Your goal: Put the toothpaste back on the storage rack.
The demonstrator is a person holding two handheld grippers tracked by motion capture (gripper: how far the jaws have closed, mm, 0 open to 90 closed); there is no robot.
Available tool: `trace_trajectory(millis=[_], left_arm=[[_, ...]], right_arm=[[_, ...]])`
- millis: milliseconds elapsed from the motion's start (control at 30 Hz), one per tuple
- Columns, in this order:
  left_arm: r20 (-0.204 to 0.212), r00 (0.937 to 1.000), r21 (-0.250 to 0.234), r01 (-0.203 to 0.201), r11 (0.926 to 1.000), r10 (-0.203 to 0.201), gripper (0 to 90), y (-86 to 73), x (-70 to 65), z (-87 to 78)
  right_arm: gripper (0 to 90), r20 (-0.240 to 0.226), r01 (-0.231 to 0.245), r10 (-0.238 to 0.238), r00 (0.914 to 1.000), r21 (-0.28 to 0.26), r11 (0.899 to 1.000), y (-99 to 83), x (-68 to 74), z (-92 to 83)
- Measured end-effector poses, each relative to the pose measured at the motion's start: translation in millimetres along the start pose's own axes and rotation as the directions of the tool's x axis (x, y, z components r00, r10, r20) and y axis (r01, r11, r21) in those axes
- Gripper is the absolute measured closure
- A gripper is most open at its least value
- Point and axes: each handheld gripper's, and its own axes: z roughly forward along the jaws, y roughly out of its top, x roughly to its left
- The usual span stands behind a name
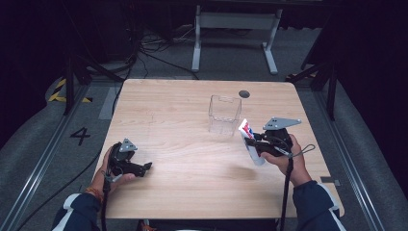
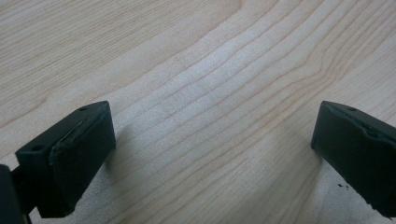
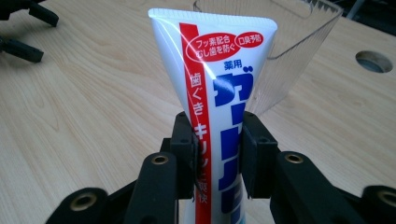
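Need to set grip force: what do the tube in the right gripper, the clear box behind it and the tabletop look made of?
The tube: soft glossy plastic, going by the sheen and its flat crimped end. The clear box: rigid transparent plastic, probably acrylic; the wood shows through its walls. The tabletop: light wood or wood-look laminate, matt, with visible grain; which one is unclear.

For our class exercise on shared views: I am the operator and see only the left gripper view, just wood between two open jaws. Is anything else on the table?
Observer: Yes, a clear plastic box stands beyond the middle of the table.
Operator: Is the other gripper busy?
Observer: The right gripper is shut on a toothpaste tube.
Operator: Is the tube in the box?
Observer: No, it is held outside, beside the box.
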Motion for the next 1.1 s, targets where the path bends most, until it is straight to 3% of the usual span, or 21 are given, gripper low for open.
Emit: trace_trajectory(millis=[400,1100], left_arm=[[0.0,1.0,0.0,0.0,1.0,0.0,0.2,0.0,0.0,0.0],[0.0,1.0,0.0,0.0,1.0,0.0,0.2,0.0,0.0,0.0]], right_arm=[[70.7,0.012,0.022,-0.021,0.9997,-0.068,0.997,19.4,-4.8,-11.9],[70.8,0.02,0.044,-0.041,0.9989,-0.148,0.988,47.2,-9.0,-16.4]])
